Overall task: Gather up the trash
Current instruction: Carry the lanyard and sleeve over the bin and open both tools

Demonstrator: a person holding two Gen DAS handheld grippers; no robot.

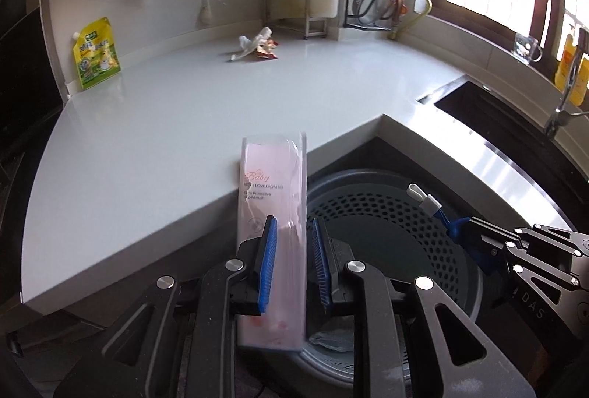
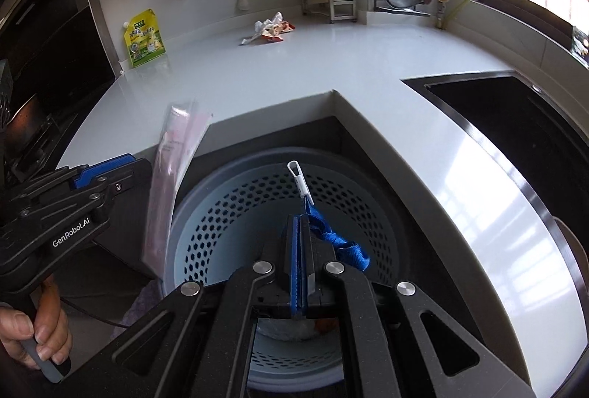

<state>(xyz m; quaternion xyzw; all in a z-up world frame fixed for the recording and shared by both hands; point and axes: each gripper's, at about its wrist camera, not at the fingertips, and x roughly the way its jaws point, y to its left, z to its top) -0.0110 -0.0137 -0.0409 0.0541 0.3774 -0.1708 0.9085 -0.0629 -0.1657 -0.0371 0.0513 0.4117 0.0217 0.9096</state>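
From the left wrist view, the left gripper [image 1: 292, 250] clamps a pink toothbrush package [image 1: 274, 192] at the perforated bin's [image 1: 386, 214] 9 o'clock rim; centre it over the opening before release.

Right wrist view: the right gripper [image 2: 300, 232], fully closed, pinches a blue strap with white clip [image 2: 313, 210] above the bin; release there. Crumpled wrappers [image 2: 270, 28] remain at 12 o'clock.

My own fingers [image 2: 302, 265] hide most of the scraps on the bin [image 2: 206, 210] floor, can't identify them. Small print on the pink package [image 1: 274, 199] is unreadable (blurred). My hand [image 2: 33, 335] is cut off by the left edge.

"Baby" on pink package [image 1: 272, 199]; "GenRobot.AI" on left tongs [image 2: 106, 173]
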